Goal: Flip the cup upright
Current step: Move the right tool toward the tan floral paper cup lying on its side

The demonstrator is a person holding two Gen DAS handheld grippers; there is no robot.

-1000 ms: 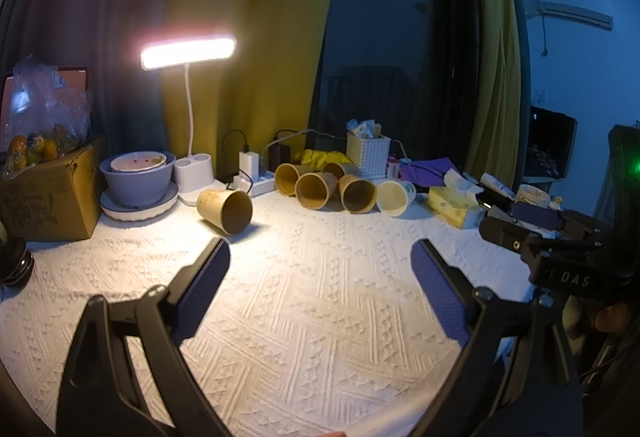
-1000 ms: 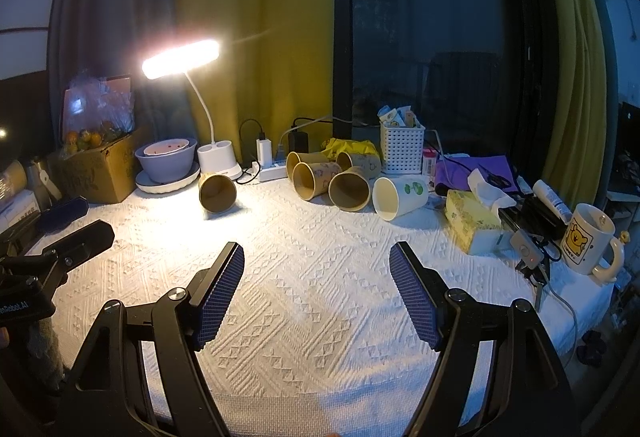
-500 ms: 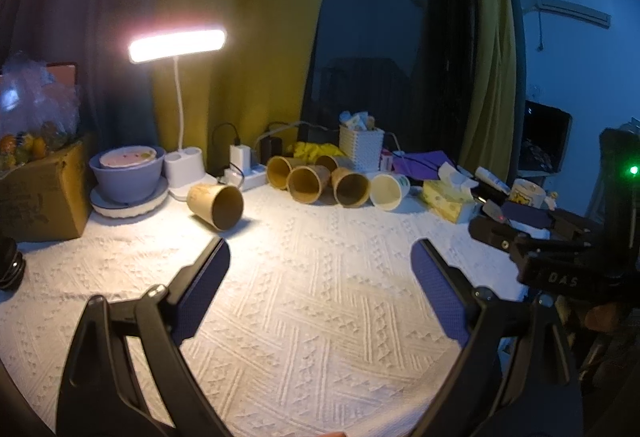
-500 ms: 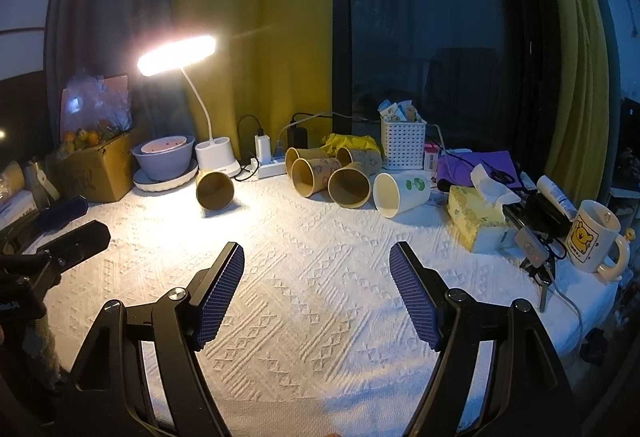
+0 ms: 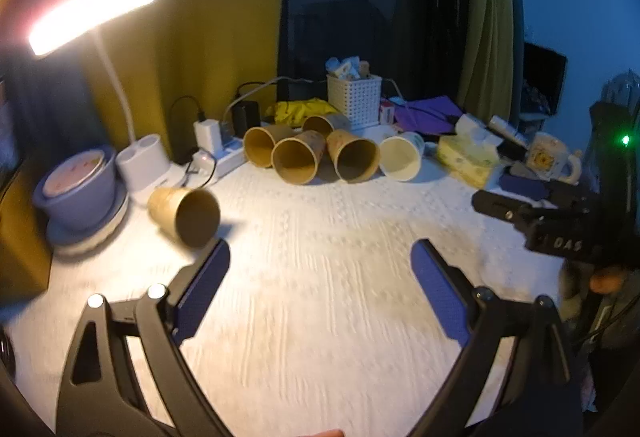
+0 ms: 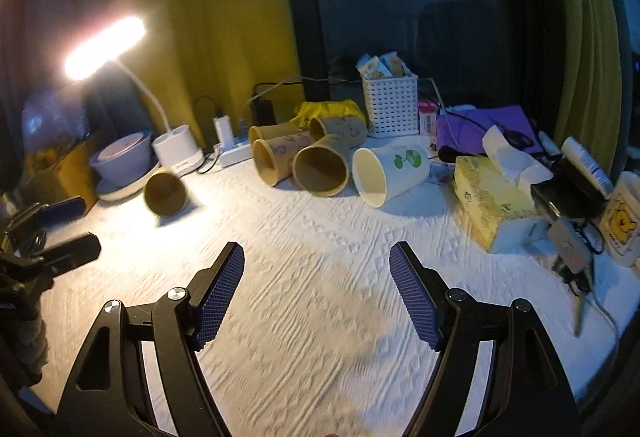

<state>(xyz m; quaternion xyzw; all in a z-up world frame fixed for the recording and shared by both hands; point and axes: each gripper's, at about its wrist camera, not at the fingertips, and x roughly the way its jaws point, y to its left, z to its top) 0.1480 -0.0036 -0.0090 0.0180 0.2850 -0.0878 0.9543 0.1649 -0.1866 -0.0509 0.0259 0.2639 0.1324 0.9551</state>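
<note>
A brown paper cup (image 5: 185,215) lies on its side alone at the left of the white tablecloth, mouth toward me; it also shows in the right wrist view (image 6: 165,193). Several more brown cups (image 5: 296,160) and one white cup (image 5: 400,160) lie on their sides in a cluster at the back; the white cup with a green print (image 6: 386,173) is nearest my right side. My left gripper (image 5: 320,273) is open and empty, its left finger just below the lone cup. My right gripper (image 6: 316,277) is open and empty over the cloth's middle.
A lit desk lamp (image 5: 92,17) with white base (image 5: 146,165), a purple bowl on a plate (image 5: 74,189) and a cardboard box stand at the left. A power strip (image 5: 218,157), white basket (image 6: 390,105), tissue box (image 6: 494,209) and mug (image 5: 552,157) line the back and right.
Both grippers have moved forward and lower toward the cups, which look larger. The left gripper has closed in on the lone brown cup. Jaws stay open.
</note>
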